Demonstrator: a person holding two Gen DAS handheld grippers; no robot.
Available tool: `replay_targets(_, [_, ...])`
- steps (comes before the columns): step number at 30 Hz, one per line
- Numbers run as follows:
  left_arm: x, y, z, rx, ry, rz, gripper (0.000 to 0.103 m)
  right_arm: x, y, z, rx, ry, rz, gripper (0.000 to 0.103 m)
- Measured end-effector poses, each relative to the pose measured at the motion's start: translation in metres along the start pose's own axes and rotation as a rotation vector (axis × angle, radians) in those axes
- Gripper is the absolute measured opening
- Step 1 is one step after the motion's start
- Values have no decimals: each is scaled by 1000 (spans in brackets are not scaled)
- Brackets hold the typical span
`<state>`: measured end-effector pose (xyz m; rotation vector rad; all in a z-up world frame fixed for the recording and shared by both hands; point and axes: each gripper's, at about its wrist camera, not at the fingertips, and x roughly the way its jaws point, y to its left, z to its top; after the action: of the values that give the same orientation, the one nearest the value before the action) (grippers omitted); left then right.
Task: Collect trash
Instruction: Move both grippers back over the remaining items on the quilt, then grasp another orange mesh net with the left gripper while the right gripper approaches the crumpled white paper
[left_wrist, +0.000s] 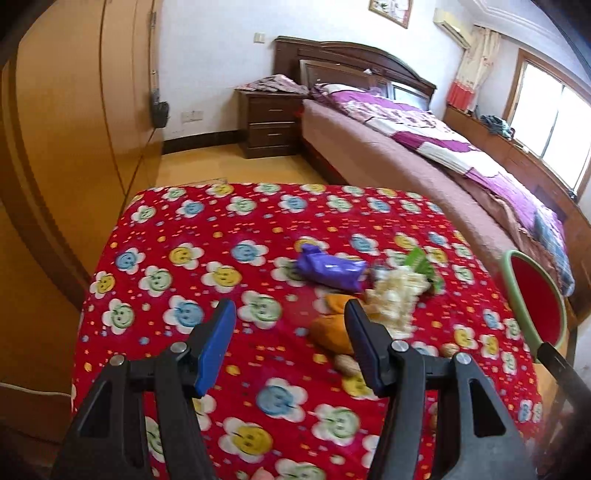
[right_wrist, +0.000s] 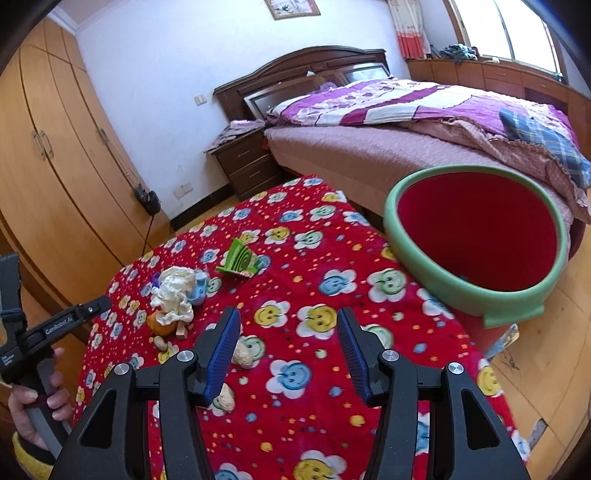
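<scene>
A table under a red flowered cloth (left_wrist: 221, 236) (right_wrist: 314, 280) holds trash: a purple wrapper (left_wrist: 328, 271), crumpled white paper (left_wrist: 391, 299) (right_wrist: 173, 291), an orange peel (left_wrist: 332, 328) (right_wrist: 162, 325), a green wrapper (left_wrist: 419, 260) (right_wrist: 240, 258) and nut shells (left_wrist: 345, 363) (right_wrist: 245, 354). My left gripper (left_wrist: 291, 347) is open and empty, above the cloth just left of the peel. My right gripper (right_wrist: 288, 354) is open and empty over the cloth, with shells beside its left finger. A red bin with a green rim (right_wrist: 476, 236) (left_wrist: 532, 295) stands at the table's right edge.
A bed with a purple quilt (right_wrist: 406, 107) (left_wrist: 424, 140) lies behind the table. A dark nightstand (left_wrist: 271, 122) (right_wrist: 247, 162) stands beside it. Wooden wardrobes (left_wrist: 74, 129) (right_wrist: 55, 147) line the left wall. The person's hand holds the left gripper's handle (right_wrist: 40, 398).
</scene>
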<state>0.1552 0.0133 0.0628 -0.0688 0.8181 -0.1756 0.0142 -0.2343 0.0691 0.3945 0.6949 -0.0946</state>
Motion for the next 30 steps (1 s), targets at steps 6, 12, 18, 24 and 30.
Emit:
replay_targets(6, [23,19,-5,-44,38,8,61,20,17,-1,-20,31,-8,56])
replay_targets(12, [41,26,-11,-69,64,7,61,35,33,0,-44,46,-14,56])
replay_targets(18, [49,31,-15,-88,76,-2,61,51,58,3,-79,54,0,56])
replay_targets(24, [53,38,-17,-98,82,5,61,74,89,6,-139,83,41,56])
replay_targets(30, [56,42,-17,-113,85,8,61,96,113,5,-186,103,65,72])
